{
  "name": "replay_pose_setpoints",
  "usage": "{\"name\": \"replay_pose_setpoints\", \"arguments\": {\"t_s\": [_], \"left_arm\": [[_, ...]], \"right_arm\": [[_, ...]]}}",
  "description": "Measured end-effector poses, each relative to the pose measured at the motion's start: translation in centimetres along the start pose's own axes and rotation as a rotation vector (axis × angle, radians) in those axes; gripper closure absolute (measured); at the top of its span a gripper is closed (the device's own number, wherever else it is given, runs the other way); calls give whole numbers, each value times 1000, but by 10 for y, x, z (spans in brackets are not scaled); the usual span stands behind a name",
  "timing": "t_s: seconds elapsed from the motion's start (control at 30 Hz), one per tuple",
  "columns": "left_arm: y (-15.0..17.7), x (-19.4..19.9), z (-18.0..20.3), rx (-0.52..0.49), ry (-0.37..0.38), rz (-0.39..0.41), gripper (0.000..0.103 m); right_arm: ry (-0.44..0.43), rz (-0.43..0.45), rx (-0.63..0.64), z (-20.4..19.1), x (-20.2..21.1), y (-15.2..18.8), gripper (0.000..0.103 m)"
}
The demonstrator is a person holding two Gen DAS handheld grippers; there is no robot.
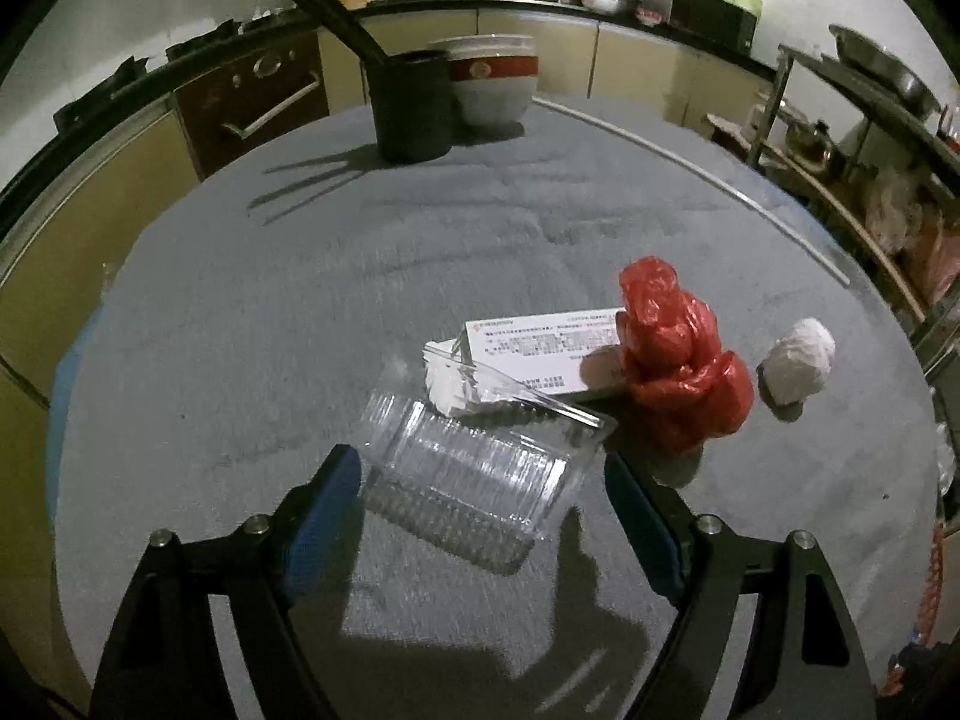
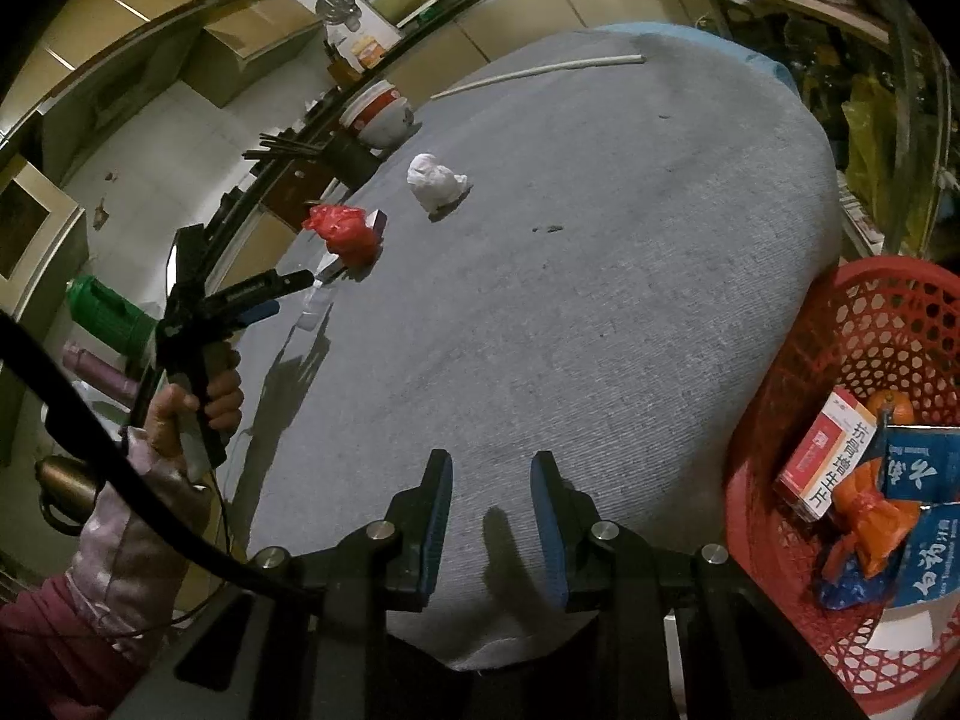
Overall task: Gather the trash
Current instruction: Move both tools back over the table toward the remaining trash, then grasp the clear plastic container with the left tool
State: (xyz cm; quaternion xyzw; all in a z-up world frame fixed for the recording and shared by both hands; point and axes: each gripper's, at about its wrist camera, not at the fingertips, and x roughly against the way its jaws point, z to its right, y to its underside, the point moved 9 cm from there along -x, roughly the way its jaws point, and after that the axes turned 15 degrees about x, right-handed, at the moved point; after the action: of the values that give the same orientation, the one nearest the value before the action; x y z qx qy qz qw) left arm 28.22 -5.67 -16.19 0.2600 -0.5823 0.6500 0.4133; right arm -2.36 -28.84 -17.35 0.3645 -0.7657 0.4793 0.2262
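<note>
Between the spread jaws of the left gripper [image 1: 483, 471] lies a clear plastic clamshell box [image 1: 474, 474] on the grey tablecloth [image 1: 252, 312], its pads apart from the ribbed walls. Just beyond it sits a white printed carton [image 1: 540, 348], with a crumpled red plastic bag [image 1: 681, 360] against it and a white paper wad [image 1: 798, 369] beside that. At the table's near edge, the right gripper [image 2: 492, 516] hangs empty, jaws drawn close, next to a red basket [image 2: 774, 396] holding boxes and wrappers.

A ribbed clear plastic clamshell container [image 1: 474, 474] is lying tilted on the grey table, its lid leaning on a white printed carton [image 1: 534, 354]. A crumpled red plastic bag [image 1: 678, 360] is sitting against that carton, a white paper wad [image 1: 795, 369] resting just beside it.
</note>
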Motion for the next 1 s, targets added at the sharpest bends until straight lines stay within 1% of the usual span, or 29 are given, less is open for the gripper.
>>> {"name": "replay_pose_setpoints", "arguments": {"t_s": [0.03, 0.1, 0.2, 0.27, 0.3, 0.37, 0.4, 0.43, 0.5, 0.6, 0.67, 0.7, 0.73, 0.77, 0.8, 0.83, 0.9, 1.0], "left_arm": [[0, 1, -1, 6, 11, 3, 40], [2, -1, -4, 22, 23, -19, 54], [5, -1, -6, 28, 30, -16, 55], [9, 1, -8, 26, 40, -9, 64], [11, 2, -10, 26, 47, -12, 72], [15, 2, -16, 21, 36, -17, 77], [17, 2, -21, 18, 32, -21, 86], [20, 2, -26, 20, 36, -28, 90], [22, 4, -38, 34, 33, -37, 91], [21, 10, -57, 93, 39, -66, 90], [17, 15, -63, 150, 55, -86, 75], [14, 19, -63, 178, 82, -88, 58], [9, 24, -61, 201, 101, -80, 36], [6, 27, -59, 218, 101, -70, 27], [2, 29, -56, 230, 98, -60, 20], [-3, 30, -52, 245, 102, -56, 20], [-10, 22, -42, 294, 114, -113, 20], [-21, 4, -34, 380, 82, -186, 20]], "right_arm": [[0, -1, 0, 0, 0, 1, 73], [1, -4, 3, -1, -1, 1, 73], [1, -6, 7, -1, -2, 1, 73], [4, -7, 9, -2, -3, 0, 73], [4, -6, 9, -3, -4, 0, 73], [6, -6, 12, -4, -4, 0, 73], [7, -5, 12, -4, -4, 0, 73], [8, -4, 12, -4, -3, 0, 73], [9, -5, 12, -4, -3, 1, 73], [6, -7, 12, -5, -5, 1, 73], [0, -13, 13, -6, -7, 1, 73], [-5, -17, 16, -8, -9, 2, 73], [-7, -19, 19, -9, -10, 2, 73], [-11, -23, 23, -11, -12, 2, 73], [-16, -29, 28, -13, -14, 3, 73], [-20, -33, 31, -15, -16, 4, 73], [-23, -36, 39, -17, -18, 4, 73], [-23, -34, 40, -16, -17, 5, 73]]}}
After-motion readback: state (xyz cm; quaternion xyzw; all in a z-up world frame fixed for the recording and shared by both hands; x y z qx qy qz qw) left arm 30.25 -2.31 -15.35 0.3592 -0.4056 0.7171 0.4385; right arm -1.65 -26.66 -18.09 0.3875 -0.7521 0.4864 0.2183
